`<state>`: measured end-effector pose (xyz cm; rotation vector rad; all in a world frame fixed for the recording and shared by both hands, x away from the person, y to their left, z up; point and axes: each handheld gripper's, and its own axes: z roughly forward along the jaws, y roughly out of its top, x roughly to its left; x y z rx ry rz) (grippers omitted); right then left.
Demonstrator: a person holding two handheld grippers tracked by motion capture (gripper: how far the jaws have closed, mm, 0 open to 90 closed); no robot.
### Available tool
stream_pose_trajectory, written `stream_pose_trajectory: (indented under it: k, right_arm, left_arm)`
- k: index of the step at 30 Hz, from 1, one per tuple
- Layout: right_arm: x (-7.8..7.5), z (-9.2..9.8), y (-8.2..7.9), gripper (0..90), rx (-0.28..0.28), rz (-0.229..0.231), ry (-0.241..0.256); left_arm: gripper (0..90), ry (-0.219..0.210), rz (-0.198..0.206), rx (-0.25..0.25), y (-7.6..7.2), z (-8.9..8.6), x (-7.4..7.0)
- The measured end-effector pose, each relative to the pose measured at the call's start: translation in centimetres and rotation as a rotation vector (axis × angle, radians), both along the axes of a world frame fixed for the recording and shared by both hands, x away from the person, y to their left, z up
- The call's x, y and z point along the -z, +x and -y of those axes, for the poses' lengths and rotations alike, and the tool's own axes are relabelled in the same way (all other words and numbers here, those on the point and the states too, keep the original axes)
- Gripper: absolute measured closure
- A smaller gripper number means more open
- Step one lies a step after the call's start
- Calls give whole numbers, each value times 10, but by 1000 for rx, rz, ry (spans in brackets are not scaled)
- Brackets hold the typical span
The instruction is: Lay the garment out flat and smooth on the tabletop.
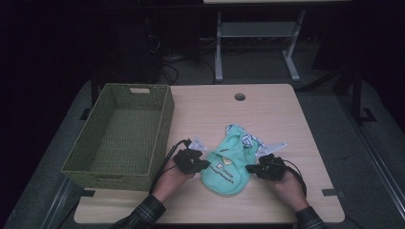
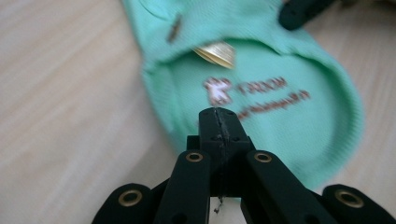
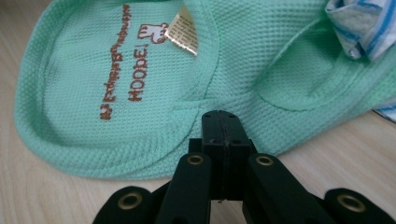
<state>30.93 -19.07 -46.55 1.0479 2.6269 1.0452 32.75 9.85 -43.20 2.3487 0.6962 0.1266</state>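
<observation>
The light wooden surface [image 1: 277,114] has a round cable hole [image 1: 239,97] near its far edge. A green woven basket [image 1: 122,133] stands along its left side. A mint-green garment [image 1: 227,164] with brown lettering lies flat near the front edge, just right of the basket.

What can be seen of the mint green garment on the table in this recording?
The mint green garment is a small sleeveless top of waffle-textured knit, lying flat on the wooden table to the right of the green woven basket. It carries brown printed lettering with a small animal figure and a pale sewn-in label. White fabric with blue stripes shows at its far end. The left gripper and right gripper, jaws closed, sit at its two side edges.
</observation>
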Motion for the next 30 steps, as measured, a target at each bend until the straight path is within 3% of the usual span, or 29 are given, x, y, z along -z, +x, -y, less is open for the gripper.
stream_pose_trajectory:
  k: [8, 13, 15, 18, 20, 22, 25, 30]
  right_arm:
    - [1, 9, 0, 897, -2, -11, 14]
    - [1, 9, 0, 897, -3, -9, 18]
    - [1, 10, 0, 897, -5, -12, 17]
    - [2, 11, 1, 897, -10, -10, 21]
    - [1, 10, 1, 897, -10, -9, 20]
    - [1, 10, 1, 897, -7, -12, 13]
    - [1, 10, 1, 897, -5, -17, 20]
    - [1, 10, 1, 897, -5, -16, 15]
  left_arm:
    - [824, -2, 5, -49, 23, 8, 4]
    - [710, 9, -8, -54, 33, 13, 11]
    - [732, 17, -7, -50, 33, 16, 14]
    - [860, 19, 3, -34, 31, 18, 14]
    - [867, 19, 12, -31, 29, 19, 12]
    - [867, 0, 29, -8, 22, 22, 5]
    - [867, 10, 29, 36, 14, 29, 5]
    - [861, 80, 16, 73, 10, 40, 19]
